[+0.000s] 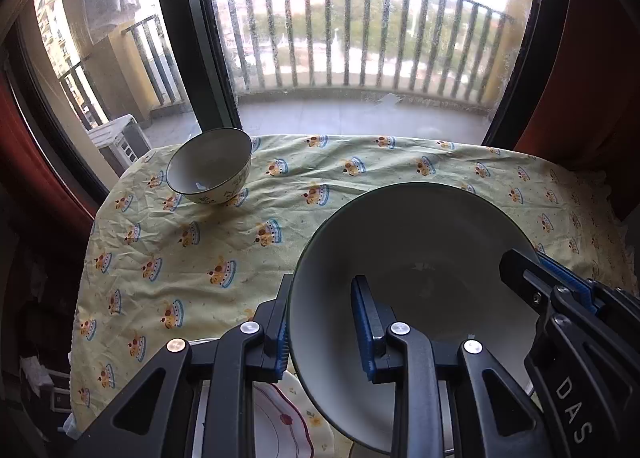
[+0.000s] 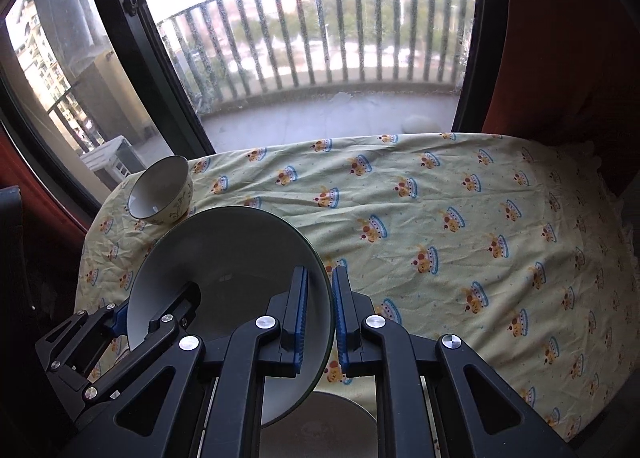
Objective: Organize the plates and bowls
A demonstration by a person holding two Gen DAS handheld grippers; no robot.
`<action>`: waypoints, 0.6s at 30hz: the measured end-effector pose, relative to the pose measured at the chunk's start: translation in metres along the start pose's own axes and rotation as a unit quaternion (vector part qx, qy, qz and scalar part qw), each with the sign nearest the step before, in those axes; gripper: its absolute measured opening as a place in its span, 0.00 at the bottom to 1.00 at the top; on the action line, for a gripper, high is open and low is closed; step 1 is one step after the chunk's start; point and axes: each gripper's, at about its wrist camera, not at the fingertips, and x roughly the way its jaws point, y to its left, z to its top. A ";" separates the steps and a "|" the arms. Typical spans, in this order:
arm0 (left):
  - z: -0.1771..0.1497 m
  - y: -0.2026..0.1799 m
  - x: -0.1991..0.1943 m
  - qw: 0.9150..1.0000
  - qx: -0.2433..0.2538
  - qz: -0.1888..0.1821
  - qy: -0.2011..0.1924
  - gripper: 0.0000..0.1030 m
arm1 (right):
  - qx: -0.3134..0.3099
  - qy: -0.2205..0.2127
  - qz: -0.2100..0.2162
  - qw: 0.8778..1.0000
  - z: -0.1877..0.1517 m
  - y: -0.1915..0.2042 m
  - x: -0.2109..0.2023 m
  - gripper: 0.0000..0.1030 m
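Both grippers held one large bowl (image 1: pixel 416 258) between them, lifted clear of the counter (image 1: pixel 360 170) and tilted so its hollow faced the cameras. The left gripper (image 1: pixel 324 322) had its jaws nearly closed, clamped on the bowl's left rim, one blue pad outside the wall and one inside. The right gripper (image 2: pixel 320 314) pinched the opposite rim the same way, jaws almost shut.

Only the left wrist view showed a plate (image 1: pixel 280 426) with a red scalloped line and a small flower, lying on the counter under the gripper. Only the right wrist view showed a plain grey round dish (image 2: pixel 332 422) below the held bowl; its kind could not be told. Each view also caught the other gripper at the bowl's far rim.

The large bowl was pale grey-white inside with a thin dark edge. A small bowl (image 1: pixel 210 166), cream with a leafy print and a dark rim, stood at the counter's far left corner on the yellow patterned cloth (image 2: pixel 440 218), well apart from the held bowl.
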 end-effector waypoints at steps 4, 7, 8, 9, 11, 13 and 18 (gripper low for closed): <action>-0.014 -0.003 -0.012 1.000 -0.004 0.000 -0.005 0.25 | -0.003 -0.005 0.001 1.000 -0.013 -0.003 -0.018 0.15; -0.025 -0.006 -0.016 1.000 -0.003 0.000 -0.003 0.25 | -0.009 -0.004 0.001 1.000 -0.025 -0.006 -0.027 0.15; -0.029 -0.007 -0.018 1.000 -0.004 -0.001 -0.003 0.25 | -0.009 -0.004 0.002 1.000 -0.029 -0.007 -0.029 0.15; -0.033 -0.008 -0.021 1.000 -0.002 0.000 -0.003 0.25 | -0.006 -0.002 0.004 1.000 -0.034 -0.008 -0.032 0.15; -0.041 -0.011 -0.023 1.000 0.000 0.000 -0.002 0.25 | -0.005 0.003 0.007 1.000 -0.042 -0.012 -0.034 0.15; -0.048 -0.014 -0.024 1.000 0.002 -0.003 0.003 0.25 | -0.006 0.003 0.004 1.000 -0.050 -0.015 -0.038 0.15; -0.066 -0.022 -0.021 1.000 0.007 -0.008 0.012 0.25 | -0.005 0.010 0.000 1.000 -0.067 -0.024 -0.039 0.15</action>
